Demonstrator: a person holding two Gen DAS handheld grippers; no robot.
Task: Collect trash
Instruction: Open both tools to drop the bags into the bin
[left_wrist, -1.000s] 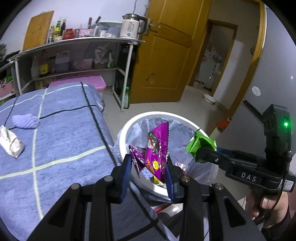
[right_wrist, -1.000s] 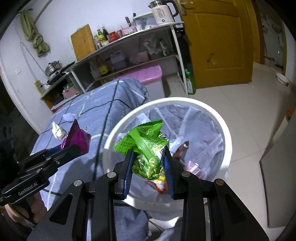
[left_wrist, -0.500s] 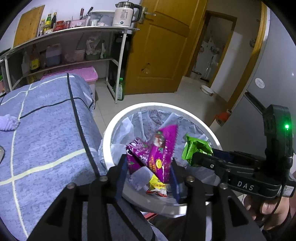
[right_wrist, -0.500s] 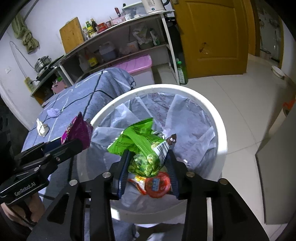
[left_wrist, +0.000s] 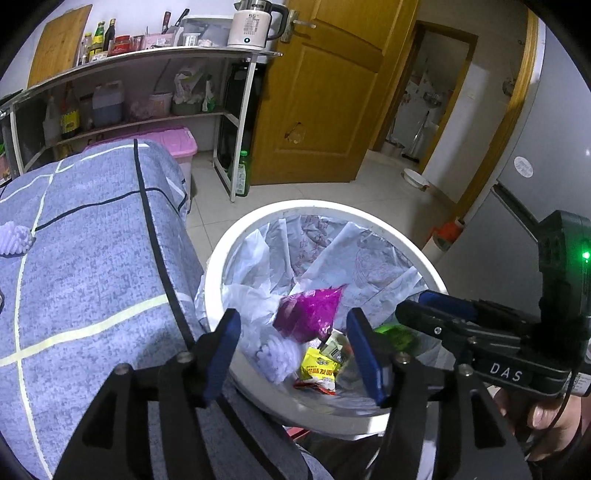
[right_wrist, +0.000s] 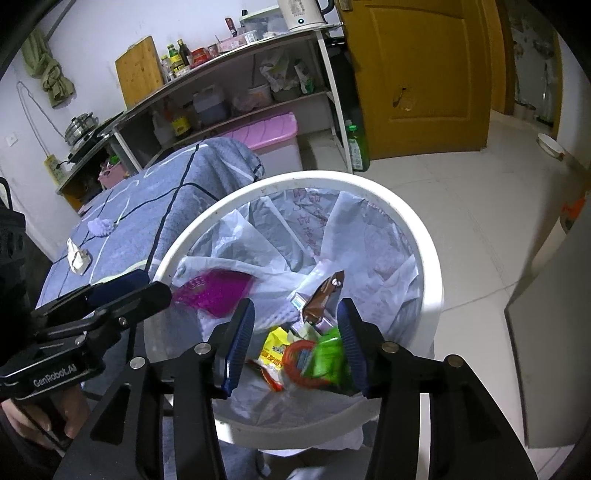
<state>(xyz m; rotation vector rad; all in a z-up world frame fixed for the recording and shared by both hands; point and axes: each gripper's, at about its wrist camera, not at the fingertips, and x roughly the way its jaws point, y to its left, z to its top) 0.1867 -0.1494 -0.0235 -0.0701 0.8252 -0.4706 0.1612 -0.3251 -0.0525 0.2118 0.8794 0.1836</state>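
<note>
A white bin lined with a plastic bag stands beside the bed; it also shows in the right wrist view. My left gripper is open over the bin's near rim, and a purple wrapper is falling free, blurred, inside the bin. My right gripper is open over the bin, and a green snack bag is dropping, blurred, onto the trash. Several wrappers lie at the bottom, among them a yellow packet and a brown wrapper. The purple wrapper shows in the right wrist view too.
A blue checked bed lies left of the bin, with a purple crumpled item and a white crumpled paper on it. A shelf rack, a pink box, a green bottle and a yellow door stand behind.
Both grippers lowered over the bin and opened. The purple wrapper left the left gripper and the green snack bag left the right gripper; both are falling into the bin.
</note>
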